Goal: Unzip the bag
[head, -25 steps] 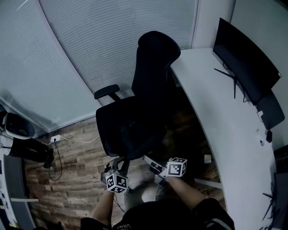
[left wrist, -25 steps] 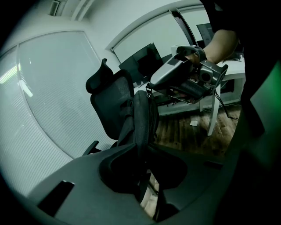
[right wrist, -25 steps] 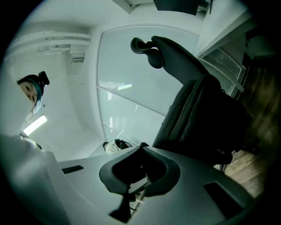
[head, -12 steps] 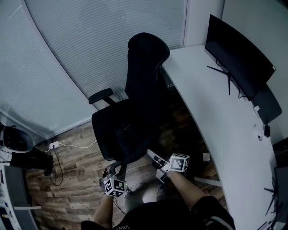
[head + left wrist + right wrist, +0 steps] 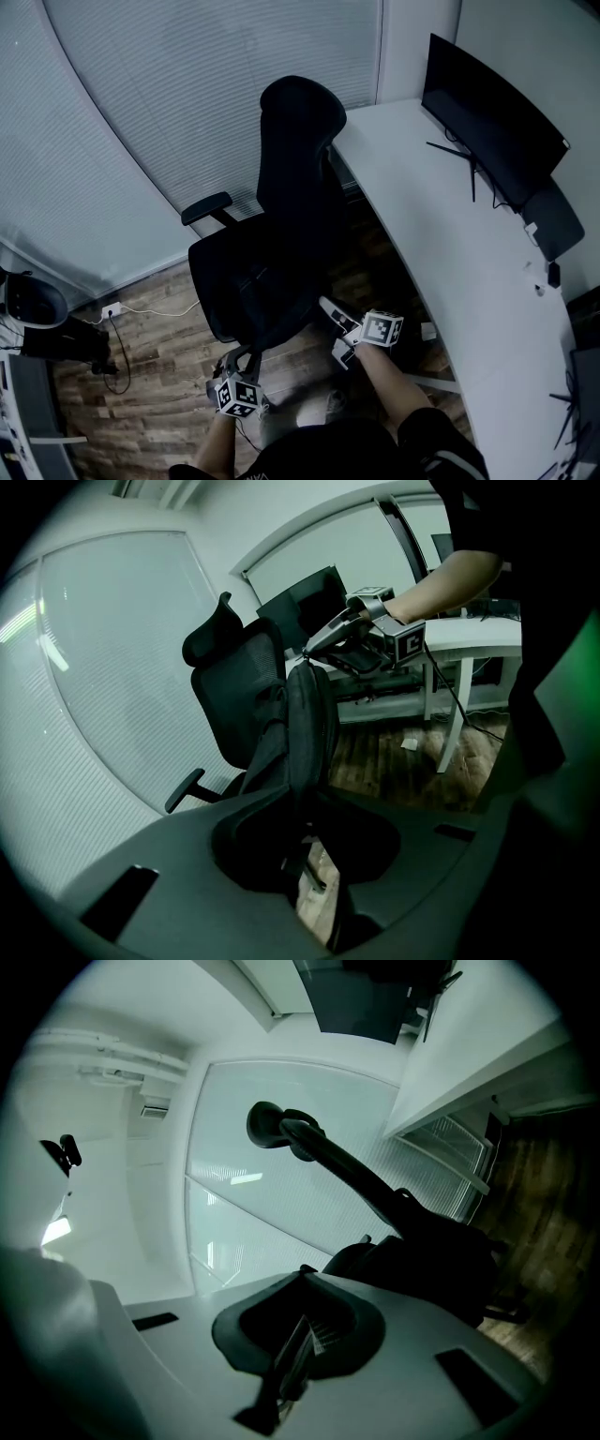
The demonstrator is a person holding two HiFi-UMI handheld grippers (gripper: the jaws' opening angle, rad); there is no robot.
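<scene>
On your left gripper [image 5: 305, 860] the fingers pinch the dark bag [image 5: 309, 714]; on your right gripper [image 5: 302, 1335] they're closed, around what is unclear.

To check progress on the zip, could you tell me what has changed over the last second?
The right gripper, jaws shut at the top of the bag, moved rightward toward the desk. The left gripper stayed where it was, still holding the bag's lower part on the chair.

no readable text, only square marker patterns on left tool [image 5: 241, 356], right tool [image 5: 331, 310]
</scene>
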